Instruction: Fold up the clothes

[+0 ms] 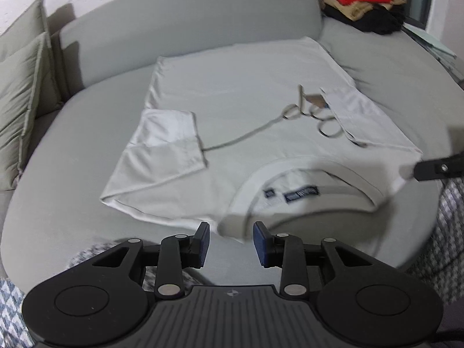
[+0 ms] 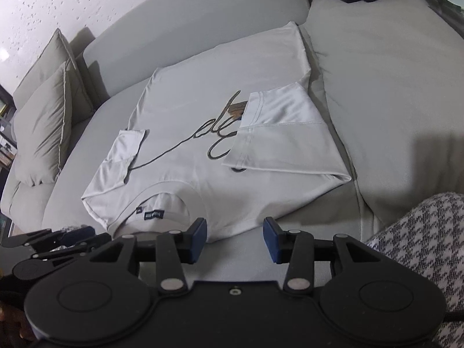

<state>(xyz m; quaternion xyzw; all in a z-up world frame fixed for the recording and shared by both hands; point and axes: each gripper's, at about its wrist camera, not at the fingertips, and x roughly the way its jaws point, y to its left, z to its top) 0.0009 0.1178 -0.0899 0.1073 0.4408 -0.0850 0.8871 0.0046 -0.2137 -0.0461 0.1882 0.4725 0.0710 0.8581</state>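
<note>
A white T-shirt [image 1: 246, 110] with a dark script print lies flat on the grey sofa seat, collar toward me, both sleeves folded in over the chest. It also shows in the right wrist view [image 2: 185, 110]. My left gripper [image 1: 231, 242] is open and empty, just short of the collar edge near the left shoulder. My right gripper [image 2: 235, 239] is open and empty at the shirt's near edge, right of the collar. In the left wrist view the right gripper's tip [image 1: 435, 168] sits at the shirt's right shoulder.
A pile of red, tan and black clothes [image 1: 362, 3] sits on the sofa at the back right. Grey cushions [image 1: 20, 92] stand at the left. A houndstooth-patterned fabric [image 2: 420, 246] lies at the near right. The sofa backrest [image 1: 185, 20] curves behind the shirt.
</note>
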